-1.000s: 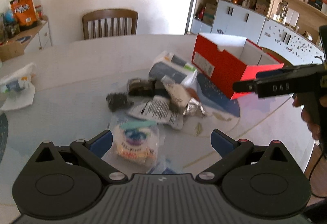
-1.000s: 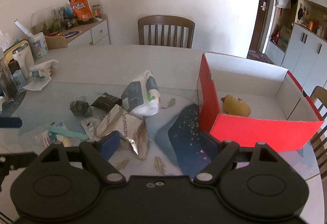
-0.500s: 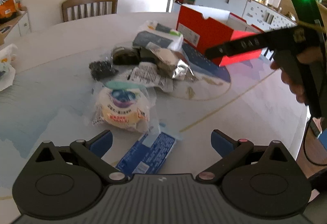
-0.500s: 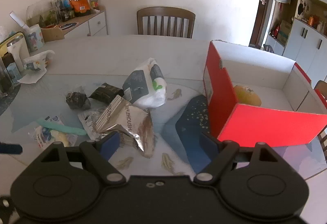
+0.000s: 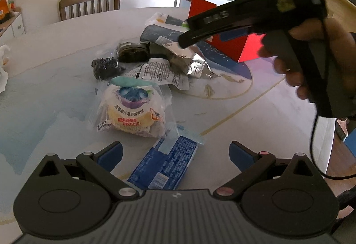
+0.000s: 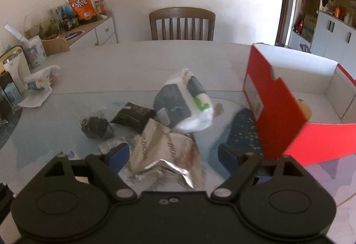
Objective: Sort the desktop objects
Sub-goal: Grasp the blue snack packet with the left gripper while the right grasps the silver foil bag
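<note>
A pile of snack packets lies on the round table. My left gripper (image 5: 175,152) is open, low over a blue packet (image 5: 165,165) between its fingers. Beyond it lies a wrapped yellow cake (image 5: 132,111), a white printed packet (image 5: 161,73), a dark lumpy snack (image 5: 104,66) and a silver foil bag (image 5: 189,61). My right gripper (image 6: 173,156) is open just above the silver foil bag (image 6: 164,152), with a white and dark bag (image 6: 184,106) behind it. A red box (image 6: 287,110) at the right holds a yellow item (image 6: 302,108).
A wooden chair (image 6: 181,23) stands at the table's far side. A sideboard (image 6: 86,28) with an orange snack bag is at the back left, and a crumpled white wrapper (image 6: 37,86) lies on the table's left. Cabinets fill the right wall.
My left gripper has pulled back and down, bringing the blue packet between its fingers. My right gripper has moved forward and lower over the silver foil bag, toward the red box.
</note>
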Demonstrator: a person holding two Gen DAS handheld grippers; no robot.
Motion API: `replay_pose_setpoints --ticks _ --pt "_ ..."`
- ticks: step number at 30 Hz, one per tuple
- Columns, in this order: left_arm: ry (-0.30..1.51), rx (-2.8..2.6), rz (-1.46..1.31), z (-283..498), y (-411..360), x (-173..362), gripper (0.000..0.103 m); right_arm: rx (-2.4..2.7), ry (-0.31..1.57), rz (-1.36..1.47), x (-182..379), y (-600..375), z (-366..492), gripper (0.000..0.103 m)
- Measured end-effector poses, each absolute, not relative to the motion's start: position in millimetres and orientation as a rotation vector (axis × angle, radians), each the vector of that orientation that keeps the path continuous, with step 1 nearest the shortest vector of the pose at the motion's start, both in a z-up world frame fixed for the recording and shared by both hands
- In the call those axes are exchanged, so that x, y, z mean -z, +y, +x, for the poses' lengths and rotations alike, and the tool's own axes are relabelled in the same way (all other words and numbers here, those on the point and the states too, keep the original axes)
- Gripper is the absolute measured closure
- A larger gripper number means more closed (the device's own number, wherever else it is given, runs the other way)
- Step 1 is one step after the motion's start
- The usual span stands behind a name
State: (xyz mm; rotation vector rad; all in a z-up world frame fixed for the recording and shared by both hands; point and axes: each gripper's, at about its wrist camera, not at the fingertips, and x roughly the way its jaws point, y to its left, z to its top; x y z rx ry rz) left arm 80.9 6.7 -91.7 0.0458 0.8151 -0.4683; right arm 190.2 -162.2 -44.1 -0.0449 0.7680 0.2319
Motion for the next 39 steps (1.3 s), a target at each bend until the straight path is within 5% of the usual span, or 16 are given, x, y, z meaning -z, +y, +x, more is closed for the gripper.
replay_pose_setpoints --ticks 17,26,31,34,35,36,39 --pt "0.835 0.486 0.057 82.7 6.2 102.5 0.011 -0.161 0.863 -0.1 82.9 -140.5 214.6 0.016" --pt "0.841 0.502 0.073 83.2 2.6 103.9 0.029 -0.174 0.864 -0.089 83.0 -145.6 215.1 0.019" --pt "0.837 0.515 0.065 83.0 1.7 102.4 0.059 -0.176 0.859 -0.099 83.6 -146.5 213.8 0.02" --pt "0.835 0.513 0.079 82.7 -1.0 102.3 0.064 -0.174 0.869 -0.083 84.1 -148.3 213.6 0.022" --pt "0.836 0.514 0.077 82.8 -1.0 102.3 0.067 -0.178 0.869 -0.081 83.8 -148.4 213.5 0.028" --pt "0.837 0.514 0.074 83.1 -1.0 102.2 0.067 -0.185 0.868 -0.08 83.2 -148.5 213.0 0.044" --pt "0.84 0.515 0.072 82.8 -2.3 101.3 0.068 -0.18 0.88 -0.091 83.2 -149.4 213.7 0.048"
